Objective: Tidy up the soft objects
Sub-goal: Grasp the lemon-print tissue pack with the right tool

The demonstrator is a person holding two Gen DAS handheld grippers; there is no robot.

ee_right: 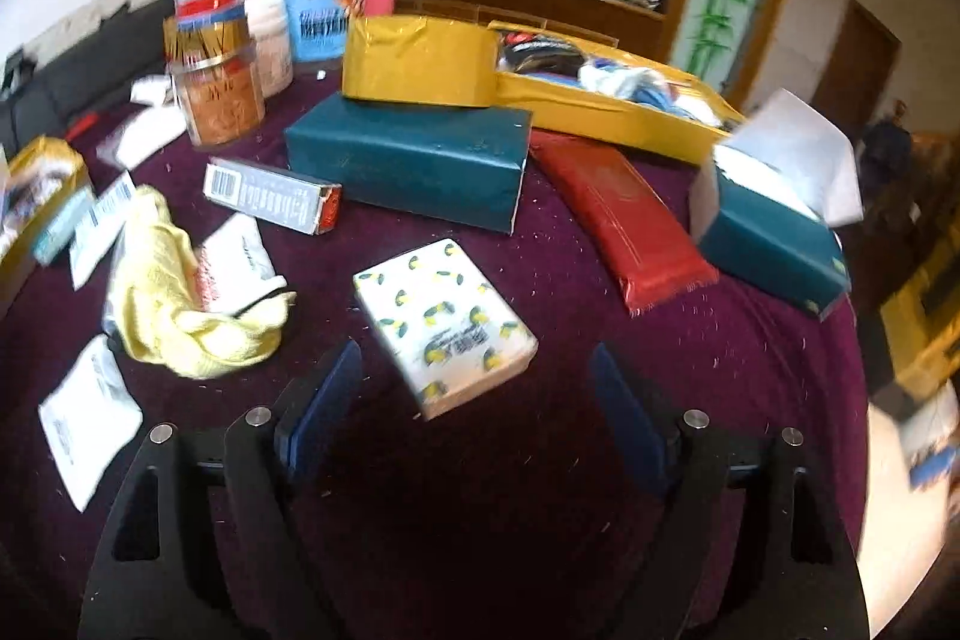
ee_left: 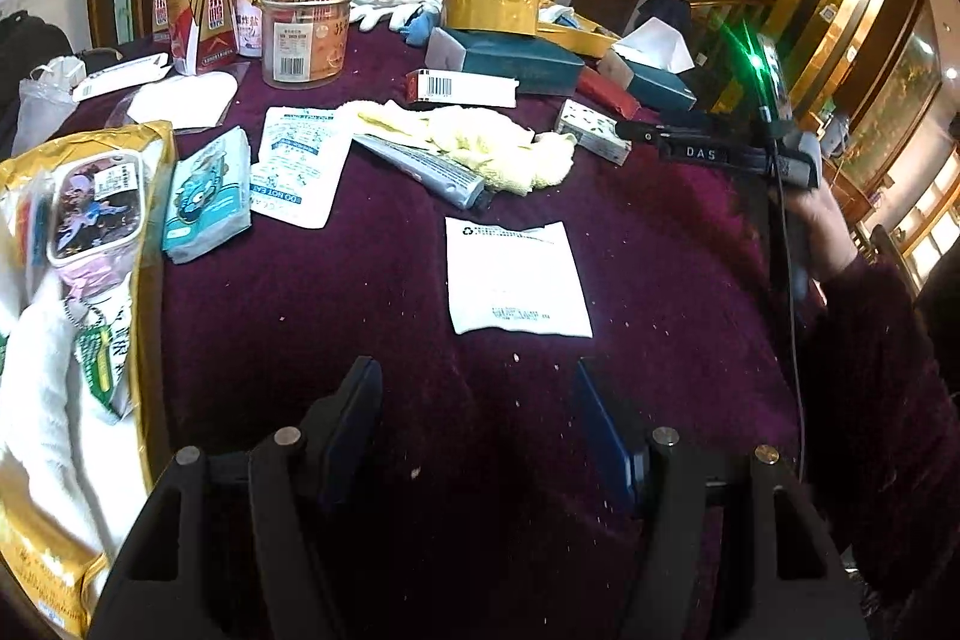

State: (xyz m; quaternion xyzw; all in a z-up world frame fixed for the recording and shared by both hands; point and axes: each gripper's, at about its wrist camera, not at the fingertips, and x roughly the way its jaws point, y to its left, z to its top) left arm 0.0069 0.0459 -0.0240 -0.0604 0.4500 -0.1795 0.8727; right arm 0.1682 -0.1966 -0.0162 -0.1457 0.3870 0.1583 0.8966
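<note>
Lemon-print tissue pack lies flat on the purple tabletop, just ahead of the right gripper, w/ fingers spread wide & empty. Pack looks light, squashy, w/ slick film wrap; best pinched across its short width, mid-body. Yellow cloth nearby is limp; grab at a bunched fold. Left gripper fingers also well apart, nothing btwn them.

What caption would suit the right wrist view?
Open right gripper above a lemon-print tissue pack on a cluttered purple tablecloth, beside a yellow cloth.
</note>
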